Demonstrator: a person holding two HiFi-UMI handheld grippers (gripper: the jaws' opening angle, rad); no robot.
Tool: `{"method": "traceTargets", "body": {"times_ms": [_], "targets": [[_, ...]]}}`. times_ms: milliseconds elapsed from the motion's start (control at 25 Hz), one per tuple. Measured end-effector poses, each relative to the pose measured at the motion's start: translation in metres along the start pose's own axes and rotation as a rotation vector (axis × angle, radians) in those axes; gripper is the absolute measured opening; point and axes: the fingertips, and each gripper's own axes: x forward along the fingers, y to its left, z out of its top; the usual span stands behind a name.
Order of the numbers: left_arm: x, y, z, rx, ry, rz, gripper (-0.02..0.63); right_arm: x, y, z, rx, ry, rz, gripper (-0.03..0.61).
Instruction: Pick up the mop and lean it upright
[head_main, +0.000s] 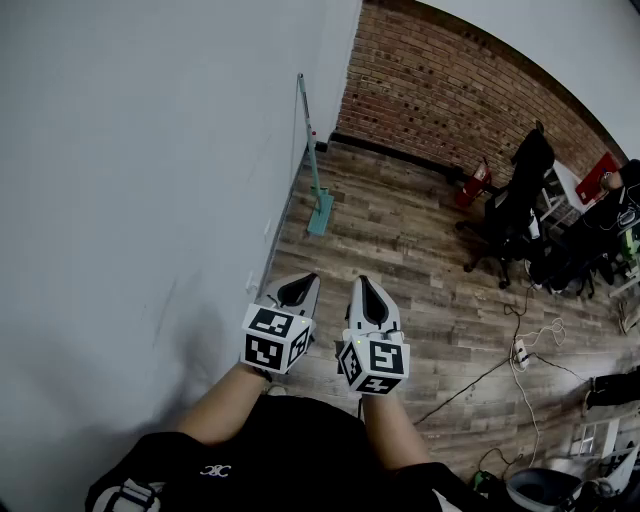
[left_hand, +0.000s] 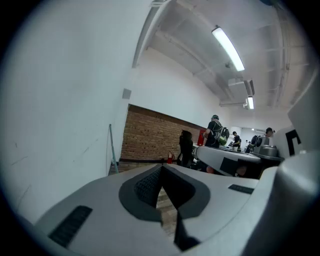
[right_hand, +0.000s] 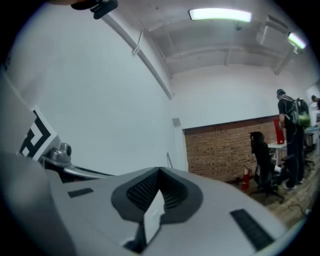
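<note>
The mop (head_main: 312, 170) already leans upright on the wall (head_main: 150, 200), well ahead of the left gripper (head_main: 303, 282) and right gripper (head_main: 362, 285). Both are closed and empty, so nothing seems left to do.

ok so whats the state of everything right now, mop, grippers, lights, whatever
mop, upright, leaning on the white wall, head on the floor
left gripper, shut, empty
right gripper, shut, empty
ceiling light, on
fire extinguisher, standing by the brick wall
</note>
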Motion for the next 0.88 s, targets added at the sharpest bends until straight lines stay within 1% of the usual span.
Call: {"method": "traceTargets", "body": {"times_ms": [240,560,760,880], "targets": [[0.009,0.002,-0.004,0.001,0.011,-0.014,-0.005,0.003,-0.005,-0.003,0.043,-0.022,-0.015,0.014],[0.021,-0.001,-0.004,0.011,0.017,-0.052,-0.005,0.006,-0.011,-0.011,0.034,0.005,-0.048,0.014],[0.028,0.008,-0.002,0.023,0.028,-0.076,-0.005,0.014,-0.01,-0.013,0.024,0.01,-0.072,0.014],[0.03,0.015,-0.001,0.016,0.03,-0.081,-0.005,0.02,-0.012,-0.013,0.032,0.014,-0.086,0.014]]}}
